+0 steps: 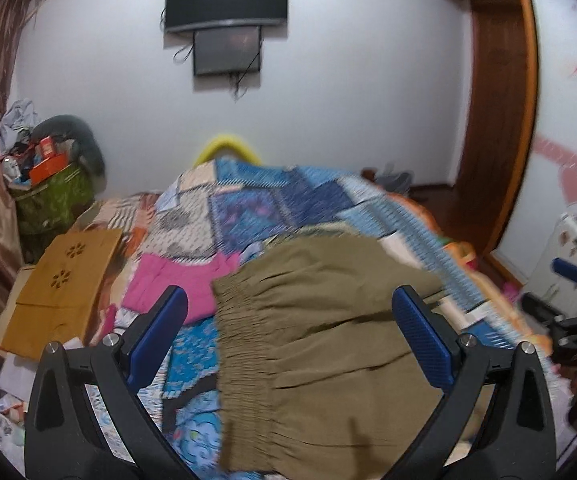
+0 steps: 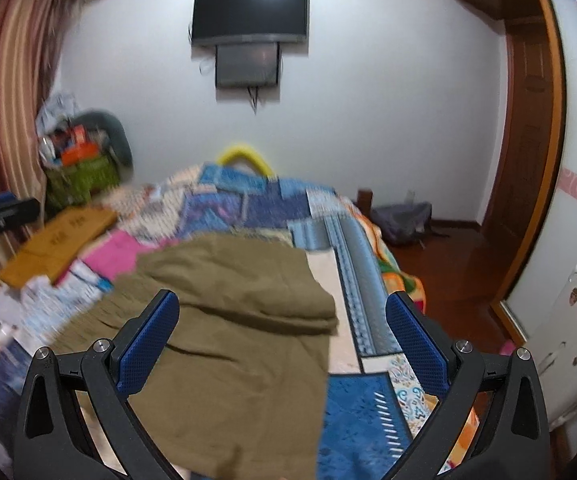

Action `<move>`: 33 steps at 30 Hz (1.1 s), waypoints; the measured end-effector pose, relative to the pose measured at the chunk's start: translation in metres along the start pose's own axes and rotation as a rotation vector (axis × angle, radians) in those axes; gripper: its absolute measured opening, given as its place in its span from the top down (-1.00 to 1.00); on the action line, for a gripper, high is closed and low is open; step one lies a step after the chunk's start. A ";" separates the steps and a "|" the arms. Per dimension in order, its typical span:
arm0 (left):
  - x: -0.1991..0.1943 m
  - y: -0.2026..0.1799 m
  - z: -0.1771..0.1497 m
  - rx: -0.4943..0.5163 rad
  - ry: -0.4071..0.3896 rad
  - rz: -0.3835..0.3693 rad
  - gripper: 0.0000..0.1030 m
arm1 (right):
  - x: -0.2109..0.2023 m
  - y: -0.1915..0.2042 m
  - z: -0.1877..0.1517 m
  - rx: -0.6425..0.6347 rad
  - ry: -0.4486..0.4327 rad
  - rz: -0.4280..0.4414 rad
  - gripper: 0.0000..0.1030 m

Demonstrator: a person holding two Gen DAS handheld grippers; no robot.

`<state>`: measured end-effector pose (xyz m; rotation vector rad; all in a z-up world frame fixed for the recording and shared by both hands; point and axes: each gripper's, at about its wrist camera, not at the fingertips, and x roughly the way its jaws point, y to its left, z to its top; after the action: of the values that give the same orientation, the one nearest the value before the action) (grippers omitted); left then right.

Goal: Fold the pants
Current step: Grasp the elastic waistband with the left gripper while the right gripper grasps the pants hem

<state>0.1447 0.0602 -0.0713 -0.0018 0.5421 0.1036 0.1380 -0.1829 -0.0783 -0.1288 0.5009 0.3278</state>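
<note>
Olive pants (image 1: 320,344) folded on a patchwork quilt (image 1: 272,204).
We hold the left gripper (image 1: 288,304) and right gripper (image 2: 282,308) spread wide above them, gripping nothing; a pink cloth (image 1: 172,284) lies just left.

Matt olive cloth pants (image 1: 320,332); patchwork fabric quilt (image 1: 272,204); textured blue plastic fingers (image 2: 148,344); glossy wooden floor (image 2: 448,264)

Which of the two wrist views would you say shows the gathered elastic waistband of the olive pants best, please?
The left wrist view: the waistband runs down the pants' left edge, and its gathers read clearly between the open left gripper. In the right wrist view the waistband sits blurred at the far left, partly hidden behind a finger of the open right gripper.
</note>
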 end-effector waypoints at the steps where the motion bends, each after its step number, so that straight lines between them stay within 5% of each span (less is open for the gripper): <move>1: 0.012 0.002 -0.004 0.016 0.033 0.021 -1.00 | 0.011 -0.004 -0.003 -0.006 0.030 -0.001 -0.99; 7: 0.084 0.021 -0.022 0.066 0.172 0.053 -1.00 | 0.062 -0.027 -0.023 0.019 0.191 0.028 -0.99; 16: 0.164 0.059 -0.050 -0.034 0.422 0.004 -1.00 | 0.137 -0.044 -0.046 0.022 0.366 0.065 -0.95; 21: 0.181 0.056 -0.061 0.001 0.473 -0.003 -0.88 | 0.174 -0.056 -0.053 0.088 0.451 0.114 -0.72; 26: 0.194 0.056 -0.069 -0.005 0.525 -0.019 -0.64 | 0.202 -0.064 -0.061 0.126 0.517 0.135 -0.22; 30: 0.202 0.059 -0.078 -0.041 0.567 -0.058 -0.39 | 0.205 -0.059 -0.064 0.079 0.494 0.126 0.07; 33: 0.204 0.063 -0.083 -0.076 0.560 -0.064 -0.38 | 0.204 -0.052 -0.065 0.052 0.488 0.118 0.37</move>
<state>0.2695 0.1409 -0.2455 -0.1254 1.0968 0.0602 0.2951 -0.1883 -0.2326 -0.1291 1.0027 0.4001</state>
